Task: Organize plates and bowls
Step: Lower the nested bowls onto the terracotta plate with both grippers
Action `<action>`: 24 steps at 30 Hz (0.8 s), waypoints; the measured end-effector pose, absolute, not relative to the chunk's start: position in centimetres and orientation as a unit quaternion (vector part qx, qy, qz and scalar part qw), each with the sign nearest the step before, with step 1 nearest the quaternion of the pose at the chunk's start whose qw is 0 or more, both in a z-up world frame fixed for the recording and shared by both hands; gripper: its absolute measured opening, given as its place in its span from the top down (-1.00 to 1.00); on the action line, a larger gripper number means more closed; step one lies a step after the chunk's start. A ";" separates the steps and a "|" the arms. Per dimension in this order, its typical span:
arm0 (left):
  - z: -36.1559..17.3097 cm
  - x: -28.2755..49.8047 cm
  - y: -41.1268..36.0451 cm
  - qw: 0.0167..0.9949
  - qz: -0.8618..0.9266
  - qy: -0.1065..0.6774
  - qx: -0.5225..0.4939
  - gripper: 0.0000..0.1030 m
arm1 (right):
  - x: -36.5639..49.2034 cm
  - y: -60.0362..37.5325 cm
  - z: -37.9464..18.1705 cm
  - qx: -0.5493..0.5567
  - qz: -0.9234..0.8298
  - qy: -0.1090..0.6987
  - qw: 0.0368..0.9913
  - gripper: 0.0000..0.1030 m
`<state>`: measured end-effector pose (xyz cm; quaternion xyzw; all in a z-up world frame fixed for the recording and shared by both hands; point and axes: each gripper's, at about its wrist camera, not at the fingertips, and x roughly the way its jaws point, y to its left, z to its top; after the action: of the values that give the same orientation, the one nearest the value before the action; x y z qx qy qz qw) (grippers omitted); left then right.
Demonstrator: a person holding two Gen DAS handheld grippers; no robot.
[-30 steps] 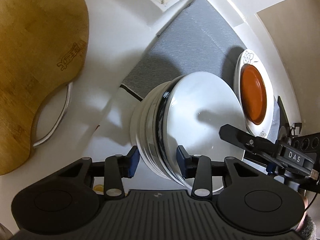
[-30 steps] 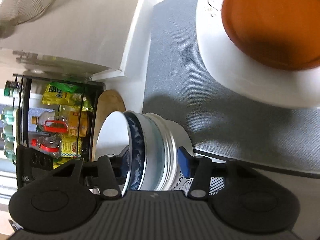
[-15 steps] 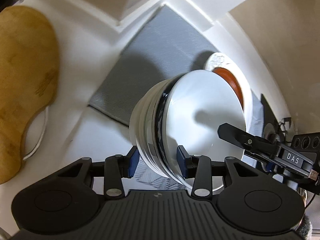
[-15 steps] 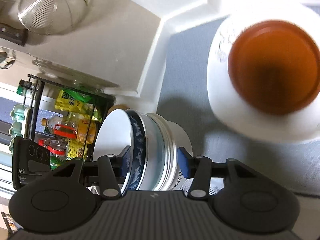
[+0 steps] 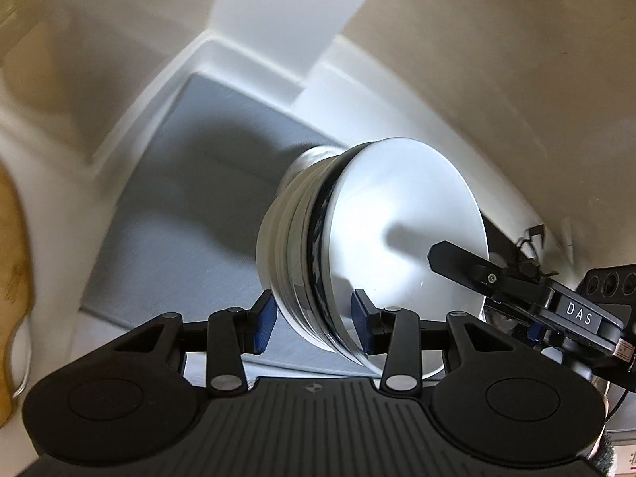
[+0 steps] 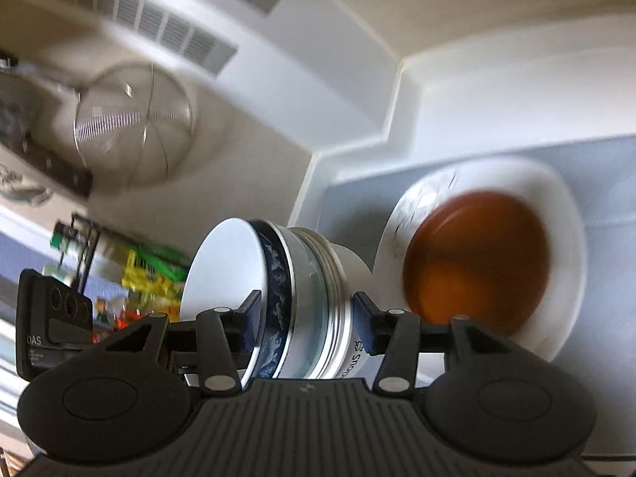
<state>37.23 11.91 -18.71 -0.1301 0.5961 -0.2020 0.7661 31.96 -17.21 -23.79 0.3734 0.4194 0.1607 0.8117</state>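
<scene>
Carrying step, it seems — the left gripper (image 5: 314, 324) and right gripper (image 6: 308, 324) each pinch the nested bowl stack (image 6: 274, 298), held above the grey mat's (image 5: 190, 214) near edge — next, a level set-down.

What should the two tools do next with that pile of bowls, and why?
Probably carry the stack of bowls over to a bare part of the grey mat and lower it. The left tool and right tool both grip it, tilted, beside the white plate.
</scene>
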 end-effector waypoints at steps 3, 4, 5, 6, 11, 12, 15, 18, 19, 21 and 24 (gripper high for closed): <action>-17.8 38.0 9.9 0.770 -0.215 0.589 -0.120 0.15 | 32.3 -18.9 -22.7 0.365 0.151 0.412 0.821 -0.06; -17.5 38.2 9.2 0.772 -0.218 0.586 -0.115 0.15 | 32.4 -19.5 -22.4 0.363 0.148 0.410 0.823 -0.06; -17.2 38.4 8.6 0.774 -0.221 0.583 -0.110 0.15 | 32.4 -19.7 -22.1 0.357 0.147 0.409 0.827 -0.06; -17.0 38.5 8.0 0.775 -0.225 0.582 -0.105 0.15 | 32.5 -19.9 -21.9 0.351 0.145 0.408 0.831 -0.06; -16.5 39.6 5.6 0.774 -0.235 0.578 -0.106 0.15 | 32.4 -21.5 -21.3 0.347 0.135 0.397 0.839 -0.06; -16.4 39.8 5.4 0.773 -0.236 0.578 -0.108 0.15 | 32.5 -21.8 -21.2 0.346 0.134 0.395 0.840 -0.06; -16.8 40.3 4.8 0.770 -0.240 0.579 -0.114 0.15 | 32.7 -22.5 -21.3 0.348 0.133 0.393 0.841 -0.06; -17.5 40.7 4.5 0.769 -0.237 0.582 -0.113 0.15 | 33.1 -23.3 -22.3 0.358 0.132 0.396 0.835 -0.06; -17.9 41.0 4.3 0.770 -0.235 0.583 -0.111 0.15 | 33.3 -23.5 -22.7 0.359 0.132 0.398 0.834 -0.06; -18.7 41.3 3.9 0.769 -0.233 0.587 -0.102 0.15 | 33.7 -23.7 -23.7 0.357 0.129 0.405 0.832 -0.06; -19.9 41.6 3.3 0.768 -0.225 0.592 -0.097 0.15 | 34.2 -23.5 -25.3 0.345 0.125 0.416 0.832 -0.06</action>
<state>41.57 3.31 -19.87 -0.0970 0.5919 -0.2247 0.7680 34.19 -23.51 -25.33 0.3446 0.4160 0.1245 0.8323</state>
